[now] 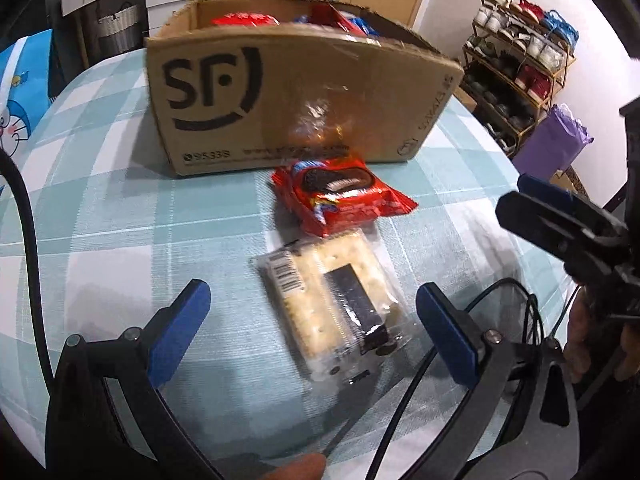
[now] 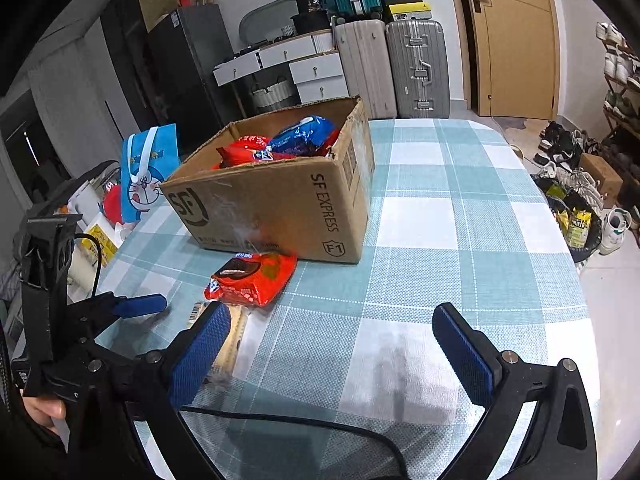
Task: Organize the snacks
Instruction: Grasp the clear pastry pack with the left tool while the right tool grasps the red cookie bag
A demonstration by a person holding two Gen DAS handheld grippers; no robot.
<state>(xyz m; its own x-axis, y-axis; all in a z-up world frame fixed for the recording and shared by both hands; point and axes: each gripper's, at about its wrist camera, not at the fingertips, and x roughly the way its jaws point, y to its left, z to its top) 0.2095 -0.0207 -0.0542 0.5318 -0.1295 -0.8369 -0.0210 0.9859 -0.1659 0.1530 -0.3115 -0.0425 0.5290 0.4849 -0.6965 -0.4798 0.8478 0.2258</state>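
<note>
A clear pack of crackers (image 1: pixel 328 304) lies on the checked tablecloth, between the tips of my open left gripper (image 1: pixel 312 312), which hovers around it without touching. A red Oreo pack (image 1: pixel 340 196) lies just beyond it, in front of the SF cardboard box (image 1: pixel 280 96). The box (image 2: pixel 280 208) holds red and blue snack packs (image 2: pixel 296 140). In the right wrist view the Oreo pack (image 2: pixel 252 276) lies ahead to the left, and the cracker pack (image 2: pixel 232 340) is mostly hidden behind my finger. My right gripper (image 2: pixel 332 348) is open and empty above the cloth. The left gripper (image 2: pixel 140 304) shows at the left.
A blue Doraemon bag (image 2: pixel 148 176) and small items stand at the table's left edge. Cables (image 2: pixel 300 424) trail across the near table. Suitcases (image 2: pixel 416 68), a door and a shoe rack (image 1: pixel 520 64) stand beyond the table. The table edge (image 2: pixel 568 240) runs along the right.
</note>
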